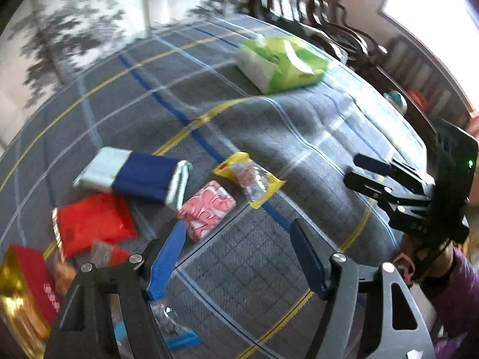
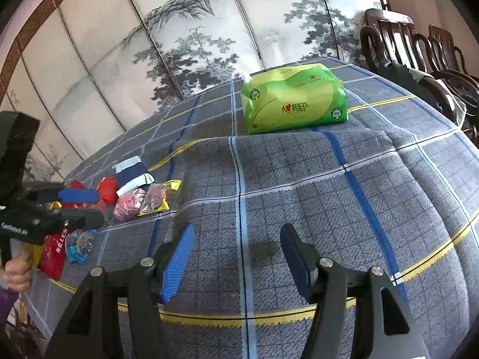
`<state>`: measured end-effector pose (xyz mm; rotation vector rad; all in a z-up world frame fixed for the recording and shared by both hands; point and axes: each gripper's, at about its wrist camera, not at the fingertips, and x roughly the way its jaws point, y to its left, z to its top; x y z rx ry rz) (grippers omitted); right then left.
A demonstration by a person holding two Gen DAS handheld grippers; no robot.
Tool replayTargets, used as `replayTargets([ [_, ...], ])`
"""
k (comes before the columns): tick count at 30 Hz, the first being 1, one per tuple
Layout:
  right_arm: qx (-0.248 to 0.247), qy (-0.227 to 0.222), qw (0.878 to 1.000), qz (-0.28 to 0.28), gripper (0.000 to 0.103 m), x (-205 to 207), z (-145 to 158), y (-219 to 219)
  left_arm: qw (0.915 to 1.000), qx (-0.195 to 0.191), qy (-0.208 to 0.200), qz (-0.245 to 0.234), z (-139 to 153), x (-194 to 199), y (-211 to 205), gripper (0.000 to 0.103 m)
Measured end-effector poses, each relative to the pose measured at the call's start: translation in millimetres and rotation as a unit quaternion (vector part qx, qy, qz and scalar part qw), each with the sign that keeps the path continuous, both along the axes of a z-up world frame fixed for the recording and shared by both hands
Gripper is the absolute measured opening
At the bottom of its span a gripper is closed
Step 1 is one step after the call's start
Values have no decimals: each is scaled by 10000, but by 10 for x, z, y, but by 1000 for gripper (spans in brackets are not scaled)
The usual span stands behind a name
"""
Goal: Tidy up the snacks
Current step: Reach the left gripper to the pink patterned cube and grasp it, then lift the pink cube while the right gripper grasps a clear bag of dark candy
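A: Where do the snacks lie?

B: They are clustered at the lower left of the left wrist view: a pink patterned packet [image 1: 206,205], a yellow-edged clear packet [image 1: 250,179], a blue and pale box [image 1: 134,178], a red bag [image 1: 94,224] and a red and gold box [image 1: 27,287], all on the checked tablecloth [image 1: 299,155].

A: What is the relation to the tongs?

B: The pink patterned packet lies just beyond the tip of the left finger of the left gripper [image 1: 239,257], slightly left of the gap. Its long axis runs from lower left to upper right. The left gripper is the nearer tool. Its jaws stand apart with only cloth between them.

A: And the other gripper?

B: The right gripper [image 2: 236,257] is also parted and empty. It points at bare cloth, well apart from the cluster, which sits at the left in its view.

A: Are there obstructions?

B: The yellow-edged clear packet and the blue and pale box lie close around the pink patterned packet, so a clean pinch probably requires a leftward correction. A green tissue pack [image 2: 295,101] stands far behind, and chairs [image 2: 419,48] stand at the table edge. Neither interferes.
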<state>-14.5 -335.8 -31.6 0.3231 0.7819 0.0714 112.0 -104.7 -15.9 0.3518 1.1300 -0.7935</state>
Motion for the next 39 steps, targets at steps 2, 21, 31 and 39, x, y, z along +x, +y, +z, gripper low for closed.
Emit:
replayTargets([
  [2,34,6,10000,11,62,4,0,-11,9998,113,-71,-178,-17,40,-67,63],
  [21,225,95,9997,5,65,39,-40,-41,9814,1108,25,-1570,-468,167,-354,59],
  [31,293,174,9994,-25,65,62,-59,-64,9929,-23,131,1179,-148,-287,85,25],
  [39,262,182,9995,-15,67,61,-61,-47,9736,-638,154,2186,256,-1060,898,25],
])
